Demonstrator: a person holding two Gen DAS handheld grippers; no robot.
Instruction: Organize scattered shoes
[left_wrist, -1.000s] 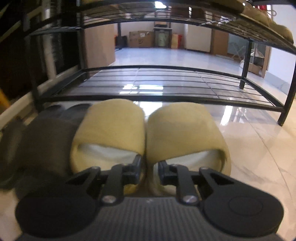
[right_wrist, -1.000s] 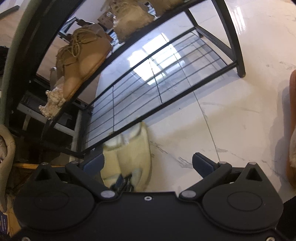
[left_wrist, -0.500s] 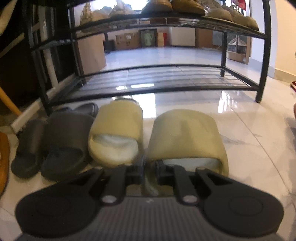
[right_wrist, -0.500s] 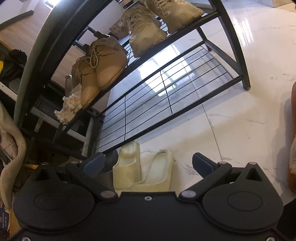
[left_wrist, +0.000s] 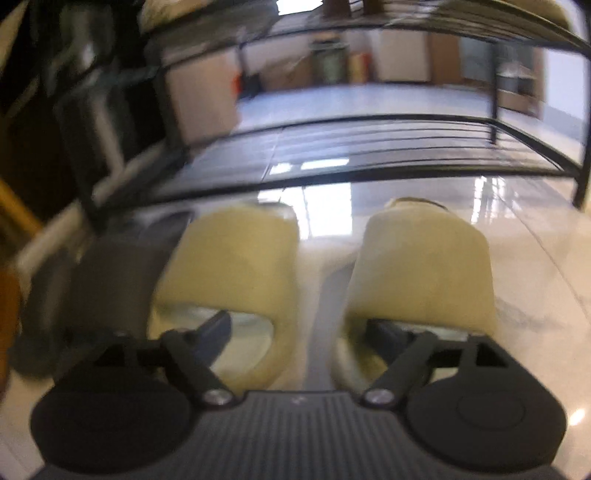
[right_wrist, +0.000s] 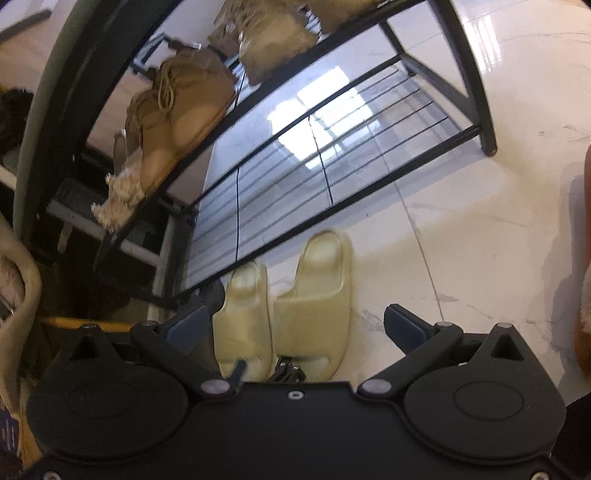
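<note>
Two pale yellow slippers, the left slipper (left_wrist: 236, 266) and the right slipper (left_wrist: 421, 269), lie side by side on the white floor, toes toward the black shoe rack (left_wrist: 369, 177), with a strip of floor between them. My left gripper (left_wrist: 301, 328) is just behind them and its jaws are opening. One fingertip reaches into each slipper's mouth and only floor lies between the fingers. The right wrist view looks down on the same pair of slippers (right_wrist: 314, 295). My right gripper (right_wrist: 295, 325) hangs open above them, holding nothing.
Dark grey slippers (left_wrist: 107, 288) lie left of the yellow pair. Tan lace-up shoes (right_wrist: 184, 103) fill the rack's upper shelf; the lower wire shelf (right_wrist: 314, 162) is bare. A brown furry shoe (right_wrist: 585, 295) lies at the right edge. Open floor stretches to the right.
My left gripper, which was shut on the slippers' touching inner edges, has spread its jaws. The slippers now lie apart. The left wrist view has dipped closer and blurred. The right gripper's jaws are unchanged.
</note>
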